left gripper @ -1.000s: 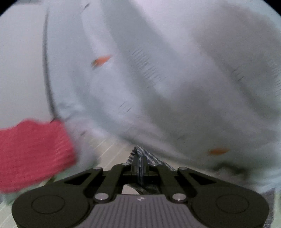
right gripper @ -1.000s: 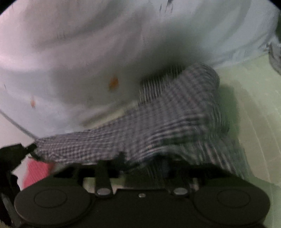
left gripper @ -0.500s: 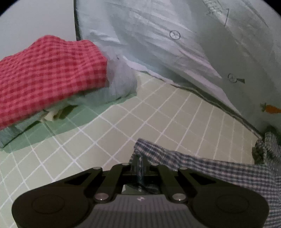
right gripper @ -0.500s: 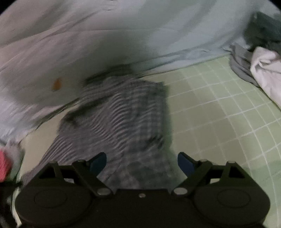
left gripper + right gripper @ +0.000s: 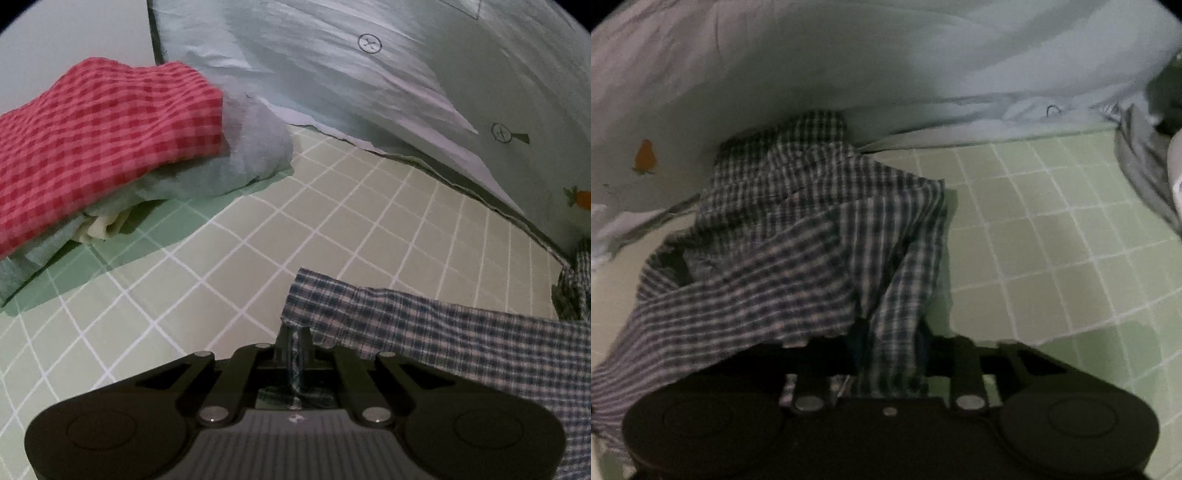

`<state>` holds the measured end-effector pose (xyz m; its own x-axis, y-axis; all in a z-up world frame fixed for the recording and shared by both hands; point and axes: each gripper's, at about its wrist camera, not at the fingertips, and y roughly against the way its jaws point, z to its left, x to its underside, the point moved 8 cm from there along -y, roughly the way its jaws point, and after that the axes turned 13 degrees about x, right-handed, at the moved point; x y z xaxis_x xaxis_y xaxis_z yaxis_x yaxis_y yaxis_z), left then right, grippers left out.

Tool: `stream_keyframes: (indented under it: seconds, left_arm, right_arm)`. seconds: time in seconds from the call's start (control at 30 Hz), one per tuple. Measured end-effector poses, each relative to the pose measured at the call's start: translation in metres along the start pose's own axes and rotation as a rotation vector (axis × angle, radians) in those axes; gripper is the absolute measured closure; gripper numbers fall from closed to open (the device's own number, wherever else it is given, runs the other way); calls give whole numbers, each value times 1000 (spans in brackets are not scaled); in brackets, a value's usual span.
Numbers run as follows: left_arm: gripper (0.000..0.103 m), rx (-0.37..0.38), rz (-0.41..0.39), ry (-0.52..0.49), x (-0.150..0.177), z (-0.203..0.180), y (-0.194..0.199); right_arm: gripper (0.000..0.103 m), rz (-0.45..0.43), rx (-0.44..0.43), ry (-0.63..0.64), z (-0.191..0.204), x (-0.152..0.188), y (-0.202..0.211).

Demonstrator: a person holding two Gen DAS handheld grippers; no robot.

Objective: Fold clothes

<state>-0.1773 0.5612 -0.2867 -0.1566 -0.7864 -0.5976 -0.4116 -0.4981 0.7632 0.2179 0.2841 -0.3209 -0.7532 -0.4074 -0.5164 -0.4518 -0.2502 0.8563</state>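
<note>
1. Left gripper (image 5: 294, 334): fingers pressed together, pinching the corner of the blue checked shirt (image 5: 443, 332). The cloth runs from the pinch away to the right edge of the left wrist view, lying on the green gridded sheet (image 5: 332, 221).

2. Right gripper (image 5: 886, 332): its jaws have just been closing, with a hanging fold of the blue checked shirt (image 5: 798, 236) between them. The fingers are dark and partly draped by the cloth, which seems gathered in the narrow gap; contact of the pads cannot be made out with certainty.

3. Blue checked shirt, right wrist view: crumpled in a heap on the green gridded sheet (image 5: 1052, 229), its far end touching the pale blue bedding (image 5: 923, 66) behind it.

4. Stack of folded clothes (image 5: 92, 147): well apart from the shirt, beyond it to the left in the left wrist view, with a red checked piece on top and grey and pale pieces beneath.

5. Pale blue bedding (image 5: 369, 74): bunched along the far side of the sheet behind the shirt, printed with a small carrot (image 5: 645, 157).
</note>
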Motion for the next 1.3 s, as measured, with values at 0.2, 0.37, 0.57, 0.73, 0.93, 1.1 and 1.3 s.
stream_keyframes:
  seconds: [0.2, 0.37, 0.57, 0.73, 0.93, 1.1, 1.3]
  left_arm:
    - [95, -3, 4, 7, 1, 3, -1]
    - [85, -11, 9, 16, 0, 7, 1]
    - [25, -4, 0, 132, 2, 24, 15]
    - [14, 57, -19, 174, 8, 25, 25]
    - [12, 102, 0, 181, 13, 11, 11]
    - [39, 90, -6, 121, 10, -2, 3]
    - [93, 129, -52, 102, 0, -19, 13]
  right_arm:
    - [90, -5, 36, -2, -3, -12, -9]
    - [95, 0, 46, -24, -8, -23, -16]
    - [15, -20, 102, 30, -11, -25, -10]
    - [0, -113, 121, 67, -24, -3, 19]
    - [0, -64, 126, 4, -47, 36, 40]
    - [0, -26, 133, -16, -60, 59, 52]
    - [0, -33, 150, -40, -73, 69, 67]
